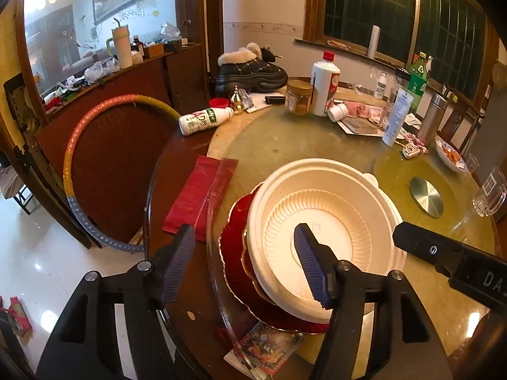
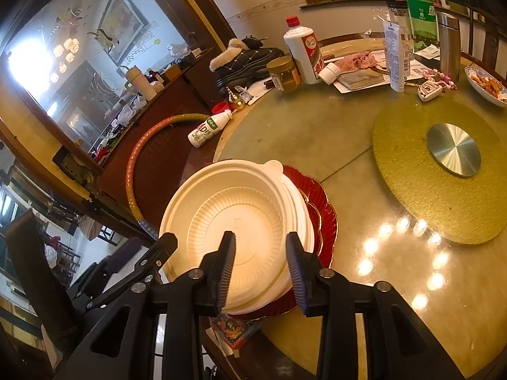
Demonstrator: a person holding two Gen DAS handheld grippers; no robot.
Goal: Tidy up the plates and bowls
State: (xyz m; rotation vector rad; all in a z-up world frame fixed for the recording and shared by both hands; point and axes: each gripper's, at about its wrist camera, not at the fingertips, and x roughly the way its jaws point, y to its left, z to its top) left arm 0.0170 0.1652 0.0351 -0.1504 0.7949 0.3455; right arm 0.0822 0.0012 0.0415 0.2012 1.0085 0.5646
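Left wrist view: the left hand-held gripper (image 1: 244, 262) stands wide open and empty at the near left rim of the bowl (image 1: 326, 237), which sits on a red plate (image 1: 236, 253) at the counter (image 1: 301, 145) edge. The right hand-held gripper (image 1: 412, 240) reads "DA".

Right wrist view: the right hand-held gripper (image 2: 261, 262), partly open and holding nothing, hovers over the bowl's (image 2: 234, 218) near right rim. A fallen bottle (image 2: 207, 128) reads "AD".
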